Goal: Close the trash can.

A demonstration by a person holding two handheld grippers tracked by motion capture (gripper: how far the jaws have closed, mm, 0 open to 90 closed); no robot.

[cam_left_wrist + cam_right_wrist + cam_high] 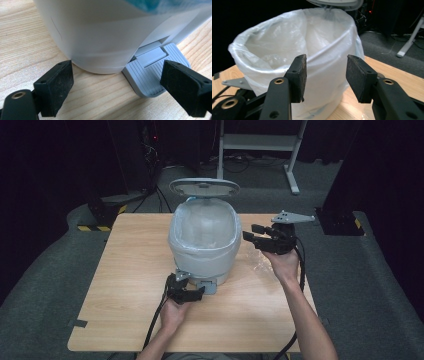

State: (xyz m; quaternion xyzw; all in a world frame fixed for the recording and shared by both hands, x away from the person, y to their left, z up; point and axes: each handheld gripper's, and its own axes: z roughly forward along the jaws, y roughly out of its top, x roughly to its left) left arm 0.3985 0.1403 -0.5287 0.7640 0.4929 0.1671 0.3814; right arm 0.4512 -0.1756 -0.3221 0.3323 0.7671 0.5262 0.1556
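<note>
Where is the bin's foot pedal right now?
In the high view the grey pedal sticks out at the bin's near base, beside the left gripper.

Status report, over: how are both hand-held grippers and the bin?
Left hand-held gripper open, low at pedal. Right hand-held gripper open, beside bin, apart from bag. Lid up. Nothing in the way.

I am holding my left gripper [192,293] low and close in front of me, my hand wrapping it from behind and its jaws standing wide apart with nothing between the pads. I am reaching my right forearm farther out and holding the right gripper [253,236] raised, pointing across toward my left side. Its jaws are standing partly open, and the pads [301,75] are pressing on nothing.
</note>
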